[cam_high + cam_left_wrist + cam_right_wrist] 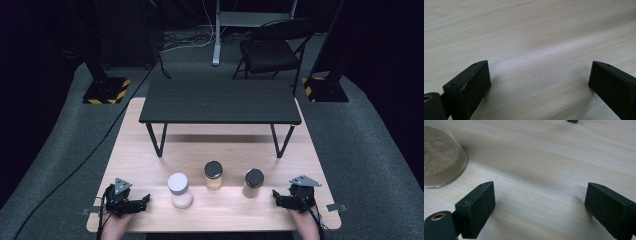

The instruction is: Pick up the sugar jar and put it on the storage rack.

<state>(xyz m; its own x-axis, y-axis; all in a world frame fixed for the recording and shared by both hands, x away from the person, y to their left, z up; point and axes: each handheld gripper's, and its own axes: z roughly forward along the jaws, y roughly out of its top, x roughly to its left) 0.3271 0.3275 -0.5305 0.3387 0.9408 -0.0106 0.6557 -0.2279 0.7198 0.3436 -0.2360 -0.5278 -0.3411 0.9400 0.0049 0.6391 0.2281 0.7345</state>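
Fingers (474,85) apart over pale wood table (150,150); dark room.

The table (536,30) is pale, smooth, matt wood with fine grain, the left tongs (539,82) and right tongs (540,206) look like matt black plastic, and the jar (439,157) is clear glossy glass holding grainy powder

Grey carpet floor (370,150), black folding chair (270,50) — dark walls beyond.
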